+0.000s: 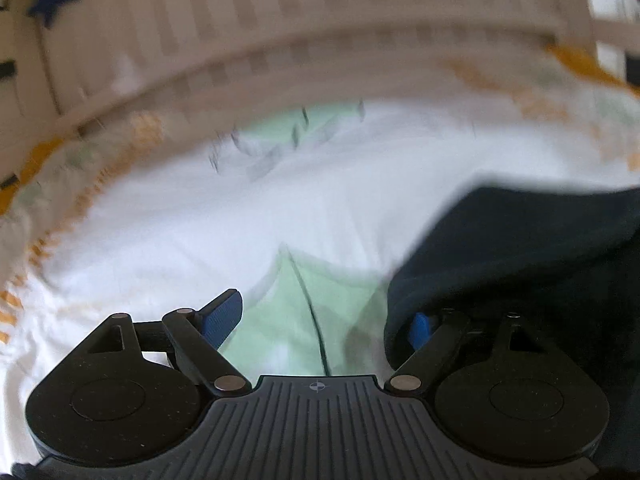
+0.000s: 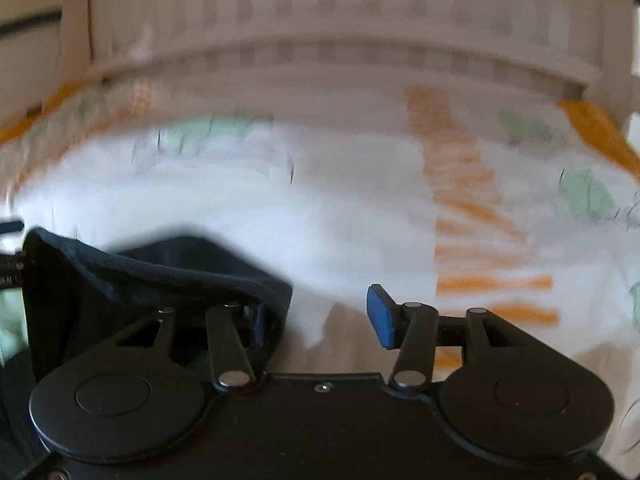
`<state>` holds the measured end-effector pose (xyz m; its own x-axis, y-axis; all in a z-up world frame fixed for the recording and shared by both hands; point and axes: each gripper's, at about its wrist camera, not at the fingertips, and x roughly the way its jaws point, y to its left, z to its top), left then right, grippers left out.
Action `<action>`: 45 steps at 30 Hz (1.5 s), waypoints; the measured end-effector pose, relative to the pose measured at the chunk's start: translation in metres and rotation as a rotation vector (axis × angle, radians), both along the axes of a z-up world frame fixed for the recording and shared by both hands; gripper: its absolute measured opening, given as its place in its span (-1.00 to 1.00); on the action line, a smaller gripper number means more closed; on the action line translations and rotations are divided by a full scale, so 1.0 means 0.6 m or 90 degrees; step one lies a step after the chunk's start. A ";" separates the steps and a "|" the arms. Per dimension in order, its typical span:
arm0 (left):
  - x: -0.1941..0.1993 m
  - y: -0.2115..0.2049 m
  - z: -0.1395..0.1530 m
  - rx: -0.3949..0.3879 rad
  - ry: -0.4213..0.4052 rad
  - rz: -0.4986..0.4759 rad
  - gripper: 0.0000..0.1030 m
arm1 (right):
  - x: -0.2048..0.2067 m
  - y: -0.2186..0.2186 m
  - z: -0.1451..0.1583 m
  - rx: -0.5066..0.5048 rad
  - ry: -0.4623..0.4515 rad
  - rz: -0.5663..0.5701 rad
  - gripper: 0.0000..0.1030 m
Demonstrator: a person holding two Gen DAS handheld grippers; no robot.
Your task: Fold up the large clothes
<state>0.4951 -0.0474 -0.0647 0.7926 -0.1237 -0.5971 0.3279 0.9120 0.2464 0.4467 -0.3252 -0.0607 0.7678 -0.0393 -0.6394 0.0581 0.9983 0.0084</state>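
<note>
**On the bed: dark cloth between two open grippers**

On the white bed sheet with orange stripes and green prints (image 2: 360,216), the dark navy cloth garment (image 1: 520,248) lies bunched near the front edge. It drapes over one finger of each tool. The left gripper (image 1: 324,320) gapes wide; the right gripper (image 2: 320,316) is half open. Neither pinches it yet. A pale slatted bed rail (image 2: 340,20) stands along the far edge.
</note>
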 end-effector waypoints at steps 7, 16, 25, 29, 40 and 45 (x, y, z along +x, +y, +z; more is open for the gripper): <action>-0.006 0.014 0.011 0.050 0.051 -0.083 0.59 | -0.026 -0.018 -0.012 0.006 0.049 0.039 0.32; -0.038 0.083 0.084 -0.053 0.086 -0.104 0.59 | -0.086 -0.055 0.043 0.053 0.028 0.096 0.41; 0.008 0.026 0.073 -0.216 0.133 -0.052 0.58 | -0.008 -0.035 0.048 0.194 -0.019 0.062 0.50; 0.011 -0.012 0.030 -0.144 0.140 -0.071 0.58 | 0.034 -0.010 0.022 0.188 0.010 0.061 0.50; 0.010 -0.001 -0.029 -0.155 0.147 -0.057 0.69 | 0.068 -0.029 -0.033 0.227 0.046 0.024 0.53; 0.007 -0.007 -0.019 -0.148 0.146 -0.044 0.69 | 0.091 -0.021 -0.022 0.224 0.069 0.029 -0.04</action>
